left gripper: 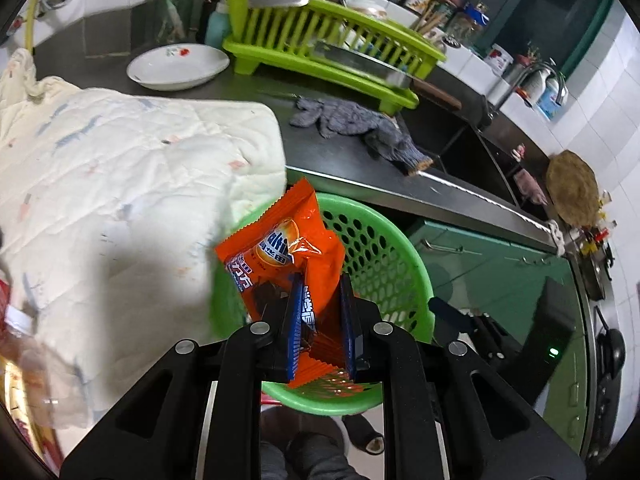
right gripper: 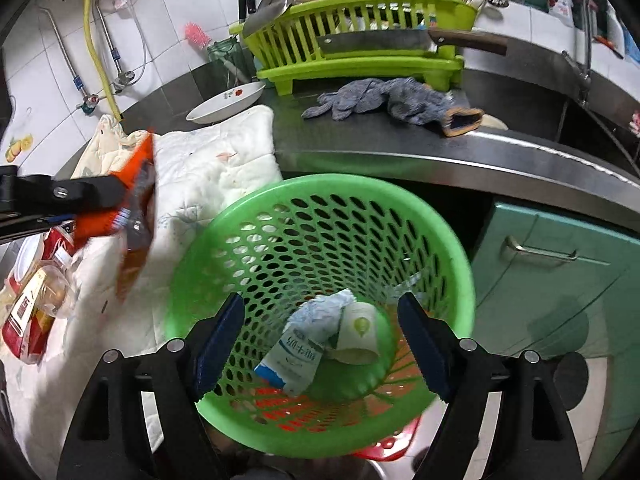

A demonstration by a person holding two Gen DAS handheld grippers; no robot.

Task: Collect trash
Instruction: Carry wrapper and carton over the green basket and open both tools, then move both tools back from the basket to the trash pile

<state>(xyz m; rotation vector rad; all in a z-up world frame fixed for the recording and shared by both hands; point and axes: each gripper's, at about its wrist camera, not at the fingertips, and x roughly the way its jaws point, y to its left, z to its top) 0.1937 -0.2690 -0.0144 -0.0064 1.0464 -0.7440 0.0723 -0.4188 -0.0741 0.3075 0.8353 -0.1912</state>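
My left gripper [left gripper: 320,320] is shut on an orange snack wrapper [left gripper: 288,248] and holds it over the near rim of the green perforated basket [left gripper: 384,256]. In the right wrist view the same wrapper [right gripper: 134,216] shows blurred at the left, held by the left gripper's fingers [right gripper: 92,192] beside the basket [right gripper: 320,216]. My right gripper [right gripper: 320,344] is open and empty, right above the basket mouth. Inside the basket lie a blue and white milk carton [right gripper: 292,356], crumpled paper [right gripper: 328,308] and a paper cup [right gripper: 358,336].
A white quilted cloth [left gripper: 120,184] covers the counter at left, with red and clear packaging [right gripper: 32,304] on it. Behind are a white dish [left gripper: 176,66], a green dish rack [left gripper: 320,36] with a cleaver [right gripper: 400,40], a grey-blue rag [right gripper: 392,100], the sink and green cabinets [right gripper: 560,264].
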